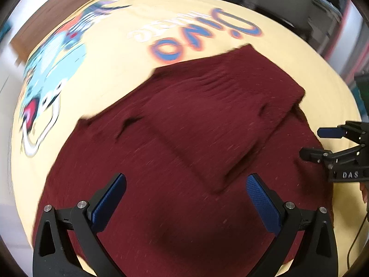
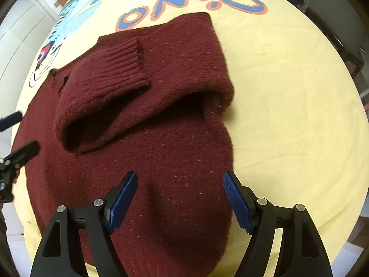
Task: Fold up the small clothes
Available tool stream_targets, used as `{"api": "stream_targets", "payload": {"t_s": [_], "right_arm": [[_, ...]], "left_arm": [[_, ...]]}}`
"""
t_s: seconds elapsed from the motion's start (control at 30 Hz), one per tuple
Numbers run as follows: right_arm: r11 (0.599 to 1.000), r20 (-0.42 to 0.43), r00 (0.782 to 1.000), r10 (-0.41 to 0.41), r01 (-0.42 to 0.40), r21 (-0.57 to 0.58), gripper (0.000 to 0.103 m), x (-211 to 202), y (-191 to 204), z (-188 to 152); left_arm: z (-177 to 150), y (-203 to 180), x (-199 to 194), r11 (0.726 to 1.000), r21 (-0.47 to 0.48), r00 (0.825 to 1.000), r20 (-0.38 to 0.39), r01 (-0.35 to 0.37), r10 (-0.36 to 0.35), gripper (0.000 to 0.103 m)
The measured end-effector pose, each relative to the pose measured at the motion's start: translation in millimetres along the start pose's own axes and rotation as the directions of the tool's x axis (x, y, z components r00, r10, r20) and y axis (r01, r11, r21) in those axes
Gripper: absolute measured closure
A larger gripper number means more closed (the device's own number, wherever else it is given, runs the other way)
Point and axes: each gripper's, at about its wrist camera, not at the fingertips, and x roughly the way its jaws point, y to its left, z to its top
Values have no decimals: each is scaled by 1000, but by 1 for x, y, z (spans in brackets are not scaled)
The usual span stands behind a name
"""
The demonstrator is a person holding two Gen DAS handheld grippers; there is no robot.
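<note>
Blue-padded fingers of the left gripper are seen spread wide at the bottom of its frame, nothing held between them. The right gripper is likewise parted wide and empty. Beneath both, a maroon knitted sweater is laid across the centre, one ribbed cuff folded over it. "DiNO" is printed upside down on the yellow cloth at top.
</note>
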Motion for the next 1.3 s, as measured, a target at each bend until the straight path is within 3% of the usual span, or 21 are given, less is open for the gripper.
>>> {"api": "stream_targets", "payload": {"t_s": [0.3,0.4,0.47,0.53,0.63,0.77,0.9,1.13,1.17,1.27,1.3], "right_arm": [[999,-8,1000,7,-7,44,25,-1,-25,-4],[998,-18,1000,1,0,58,25,0,-32,-5],[998,-23,1000,-1,3,64,25,1,-38,-8],[998,-29,1000,-2,4,70,25,2,-39,-9],[998,-34,999,-5,7,70,25,3,-42,-10],[997,-22,1000,-14,16,73,25,0,-43,-7],[997,4,1000,-27,27,73,25,-3,-39,4],[994,57,993,-105,104,19,26,2,-29,34],[995,59,993,-104,103,16,30,5,-27,38],[994,38,993,-111,110,6,76,19,-22,47],[995,33,994,-100,100,0,81,22,-18,47]], "left_arm": [[38,-40,55,982,166,993,-59,-94,105,4],[46,-43,73,973,201,988,-84,-114,133,31],[50,-40,85,979,184,985,-133,-83,108,43],[52,-32,96,986,156,980,-178,-57,85,67],[55,-21,100,987,143,981,-170,-68,92,88],[56,10,84,997,69,992,-123,-27,35,92],[51,54,62,999,-16,998,-55,-32,31,92],[20,138,41,970,-242,1000,15,-21,25,92],[13,151,42,960,-279,999,23,-16,23,93],[-5,176,40,935,-354,999,30,-14,27,93],[-11,185,42,925,-380,999,31,-11,25,93]]}}
